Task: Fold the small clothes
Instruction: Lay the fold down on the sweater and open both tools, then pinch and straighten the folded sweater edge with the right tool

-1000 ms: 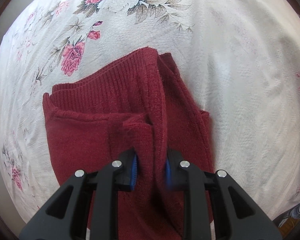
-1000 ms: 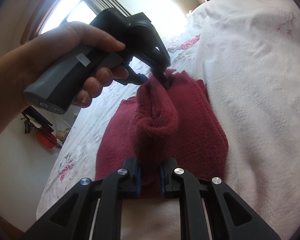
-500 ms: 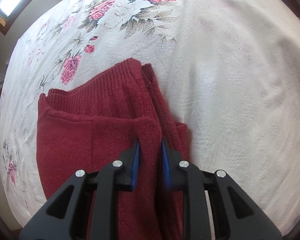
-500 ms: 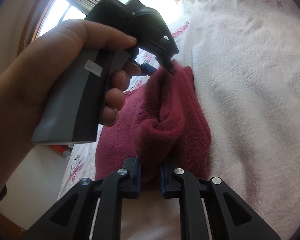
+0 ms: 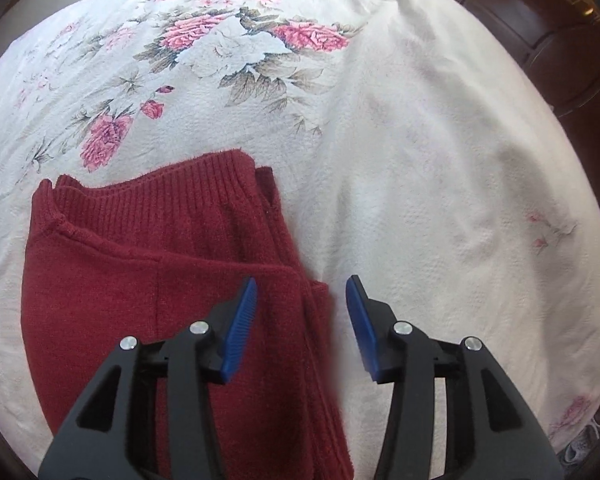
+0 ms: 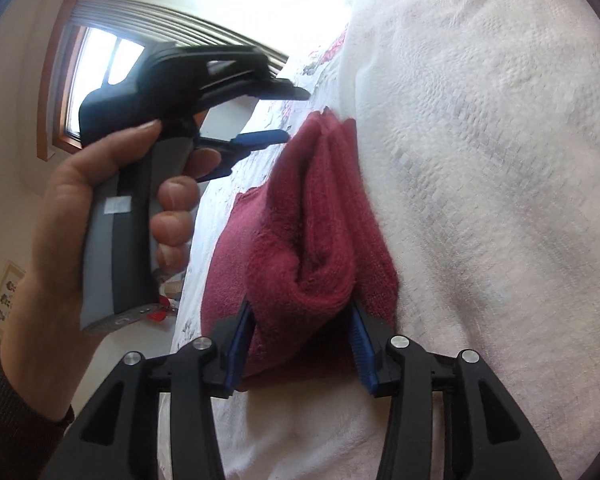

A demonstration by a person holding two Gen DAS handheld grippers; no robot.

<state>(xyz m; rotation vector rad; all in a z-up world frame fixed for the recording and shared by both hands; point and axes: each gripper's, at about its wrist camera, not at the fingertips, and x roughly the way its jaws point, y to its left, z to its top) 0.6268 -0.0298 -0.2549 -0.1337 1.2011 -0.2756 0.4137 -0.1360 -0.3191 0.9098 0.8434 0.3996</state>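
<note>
Left claw (image 5: 302,322): we see our blue pads spread wide, gripping nothing. The left pad hangs over the sweater, the right pad over bare bedspread just past the sweater's right edge.

Left claw from the other side (image 6: 288,114): in the right wrist view it floats above the far end of the sweater, pads apart, clear of the cloth. It is a bit blurred.

Left hand (image 6: 100,216): we have it wrapped round the grey and black handle, with a dark sleeve at the wrist.

Right claw (image 6: 302,344): our pads stand apart, with a bunched roll of the sweater's near end sitting between them. The knit touches or nearly touches both pads; we cannot tell how firmly they press.

Sweater (image 5: 168,280): dark red knit, folded, lying on the bed. In the left wrist view it fills the near left, its ribbed band at the far edge and a folded layer across the middle. From the right wrist view (image 6: 320,216) a raised ridge runs along it from near to far.

Bedspread (image 5: 440,168): white and textured, with pink roses and grey leaves printed at the far left.

Window (image 6: 100,64): bright, wood-framed, with slatted blinds, on the wall to the far left of the bed.
</note>
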